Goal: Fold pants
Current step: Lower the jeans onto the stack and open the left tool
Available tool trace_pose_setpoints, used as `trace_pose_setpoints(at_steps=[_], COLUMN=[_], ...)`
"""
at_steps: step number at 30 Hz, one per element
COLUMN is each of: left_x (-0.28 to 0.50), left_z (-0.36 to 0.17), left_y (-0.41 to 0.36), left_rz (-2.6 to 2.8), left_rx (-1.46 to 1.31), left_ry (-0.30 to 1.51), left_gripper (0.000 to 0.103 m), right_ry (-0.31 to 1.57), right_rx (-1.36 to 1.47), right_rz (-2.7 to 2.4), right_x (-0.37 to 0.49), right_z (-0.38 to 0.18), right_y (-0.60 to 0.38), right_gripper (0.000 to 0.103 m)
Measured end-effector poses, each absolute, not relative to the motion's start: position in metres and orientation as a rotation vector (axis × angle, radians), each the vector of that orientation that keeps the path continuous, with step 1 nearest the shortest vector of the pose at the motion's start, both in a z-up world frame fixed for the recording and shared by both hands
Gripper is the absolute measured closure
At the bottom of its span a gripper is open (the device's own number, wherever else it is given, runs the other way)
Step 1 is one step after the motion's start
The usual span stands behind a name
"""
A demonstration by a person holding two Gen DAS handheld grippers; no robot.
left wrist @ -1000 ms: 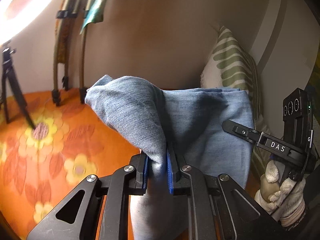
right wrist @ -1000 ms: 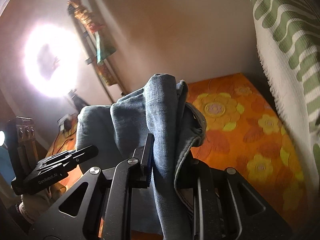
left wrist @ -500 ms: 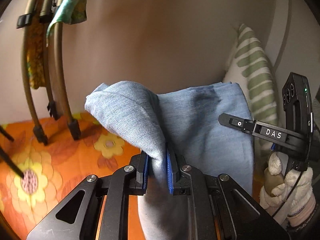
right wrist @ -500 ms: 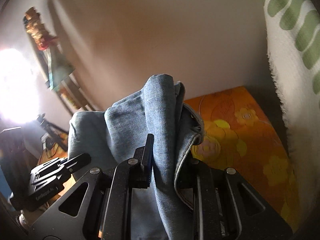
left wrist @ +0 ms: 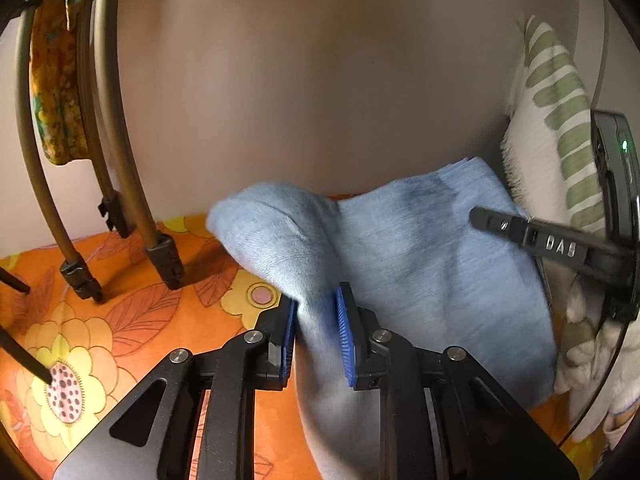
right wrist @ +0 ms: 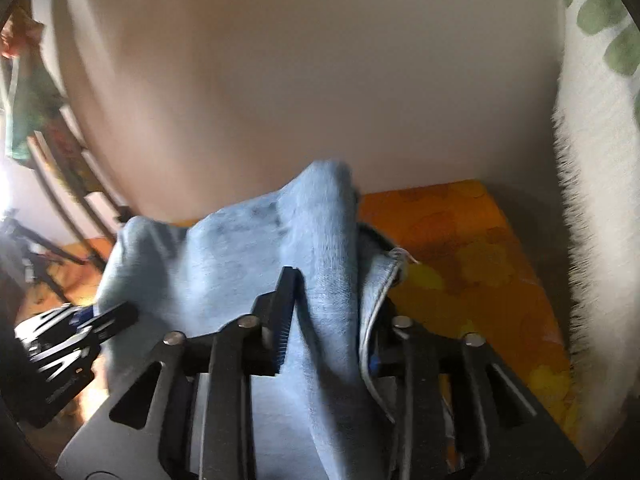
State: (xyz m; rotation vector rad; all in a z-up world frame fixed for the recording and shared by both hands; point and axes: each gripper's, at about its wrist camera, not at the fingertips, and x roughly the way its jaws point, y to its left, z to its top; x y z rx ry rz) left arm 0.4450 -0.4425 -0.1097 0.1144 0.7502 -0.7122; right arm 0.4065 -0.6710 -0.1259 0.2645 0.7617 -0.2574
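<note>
Two tools grip pants, "DAS" label

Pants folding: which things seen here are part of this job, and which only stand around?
Part of the job:
- pants, light blue denim, held up
- left gripper, shut on the pants
- right gripper, shut on the pants

Only standing around:
- orange flowered cover
- green-striped cushion
- brown curved rods with cloth over them
- wall
</note>
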Motion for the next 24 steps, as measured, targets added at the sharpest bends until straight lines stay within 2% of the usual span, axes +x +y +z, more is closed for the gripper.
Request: trace_pose_setpoints(at_steps=[5,24], left_x=[0.445,0.381], left_z=[-0.101,-0.058], left_y=[-0.432,-0.405], left_rz=[-0.695,-0.746], left_rx=[0.115,0.111], left_ry=[0.730,0.701], left_gripper=[0.082,0.082], right_ry=[0.736,0.700], right_rx=[0.293,0.274], right_rz=[-0.305,-0.293], right_x=[0.401,0.328], right_z=[-0.116,-0.078], right_y=[-0.680,-0.643], right_gripper=[0.063,0.063])
